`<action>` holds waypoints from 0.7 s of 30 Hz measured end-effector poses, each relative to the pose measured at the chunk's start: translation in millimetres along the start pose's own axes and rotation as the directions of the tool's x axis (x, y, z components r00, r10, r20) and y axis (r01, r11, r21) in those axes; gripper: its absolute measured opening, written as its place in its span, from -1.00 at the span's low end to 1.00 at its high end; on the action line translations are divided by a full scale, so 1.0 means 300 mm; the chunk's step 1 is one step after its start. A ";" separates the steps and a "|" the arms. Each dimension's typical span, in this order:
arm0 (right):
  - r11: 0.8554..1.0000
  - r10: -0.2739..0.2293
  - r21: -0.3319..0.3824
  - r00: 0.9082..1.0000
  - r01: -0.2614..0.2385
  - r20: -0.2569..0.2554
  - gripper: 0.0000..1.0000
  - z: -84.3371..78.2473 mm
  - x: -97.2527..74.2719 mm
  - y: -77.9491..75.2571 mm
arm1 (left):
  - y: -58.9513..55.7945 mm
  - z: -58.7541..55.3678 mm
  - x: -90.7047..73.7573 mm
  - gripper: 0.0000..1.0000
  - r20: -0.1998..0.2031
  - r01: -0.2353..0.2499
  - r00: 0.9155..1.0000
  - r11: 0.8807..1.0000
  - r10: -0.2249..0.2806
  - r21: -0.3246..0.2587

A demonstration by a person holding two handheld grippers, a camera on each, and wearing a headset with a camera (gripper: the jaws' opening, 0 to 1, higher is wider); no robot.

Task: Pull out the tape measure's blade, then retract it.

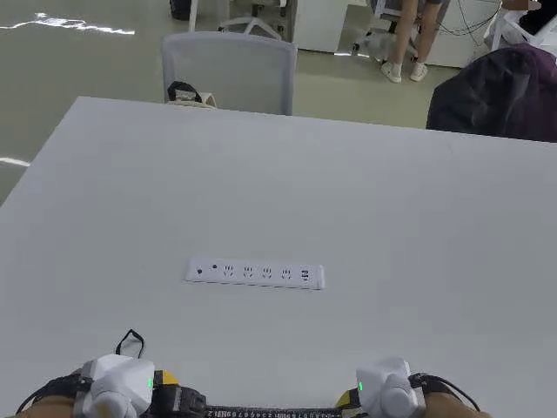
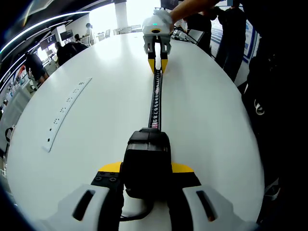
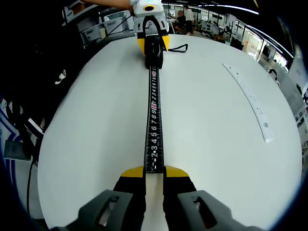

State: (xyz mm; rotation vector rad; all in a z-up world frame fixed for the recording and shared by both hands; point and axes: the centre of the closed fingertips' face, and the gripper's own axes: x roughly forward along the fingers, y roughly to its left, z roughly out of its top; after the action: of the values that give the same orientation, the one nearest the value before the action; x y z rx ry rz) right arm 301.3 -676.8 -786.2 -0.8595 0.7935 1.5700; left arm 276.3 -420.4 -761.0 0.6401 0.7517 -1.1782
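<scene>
The black tape measure case [image 2: 147, 161] sits between the yellow pads of my left gripper [image 2: 147, 168], which is shut on it. Its blade [image 2: 155, 98] runs out flat over the white table to my right gripper [image 2: 158, 65]. In the right gripper view the numbered blade [image 3: 154, 120] ends between the pads of my right gripper [image 3: 154, 172], shut on its tip, with the case [image 3: 154, 55] held far off by the left gripper [image 3: 153, 48]. In the head view the left gripper [image 1: 165, 402] and right gripper [image 1: 348, 402] sit at the near table edge, the blade [image 1: 270, 411] stretched between them.
A white power strip [image 1: 254, 273] lies mid-table, beyond the blade. A thin black cord loop [image 1: 130, 341] rests by the left gripper. A grey chair [image 1: 228, 71] stands at the far edge, and a dark chair back [image 1: 496, 96] at the far right. People stand in the background.
</scene>
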 end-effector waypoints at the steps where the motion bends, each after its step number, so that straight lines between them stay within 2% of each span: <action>1: 1.000 -0.002 -0.001 1.000 0.002 -0.002 -0.79 -0.001 -0.001 -0.002 | 0.000 -0.001 0.001 -0.38 0.000 0.000 1.000 1.000 0.000 0.000; 8: 1.000 -0.003 -0.011 1.000 0.003 -0.026 -0.77 -0.001 0.001 -0.005 | 0.000 0.001 0.002 -0.37 -0.003 0.006 1.000 1.000 -0.006 0.000; 9: 0.999 -0.005 -0.032 0.999 0.004 -0.033 -0.76 0.000 0.002 -0.004 | 0.000 0.002 0.002 -0.37 -0.003 0.007 1.000 1.000 -0.007 0.000; 18: 0.998 0.003 -0.065 0.998 -0.007 -0.067 -0.71 -0.002 0.006 0.001 | 0.004 -0.008 0.008 -0.34 -0.006 0.009 1.000 1.000 -0.009 0.002; 21: 0.999 -0.006 -0.053 0.997 0.002 -0.077 -0.70 -0.007 0.003 0.001 | 0.004 -0.007 0.007 -0.33 -0.006 0.009 1.000 1.000 -0.009 0.001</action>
State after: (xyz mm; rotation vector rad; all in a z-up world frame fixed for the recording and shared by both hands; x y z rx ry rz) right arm 301.0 -678.2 -788.0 -0.9651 0.8078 1.5684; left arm 277.5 -419.7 -763.8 0.6422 0.7593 -1.1855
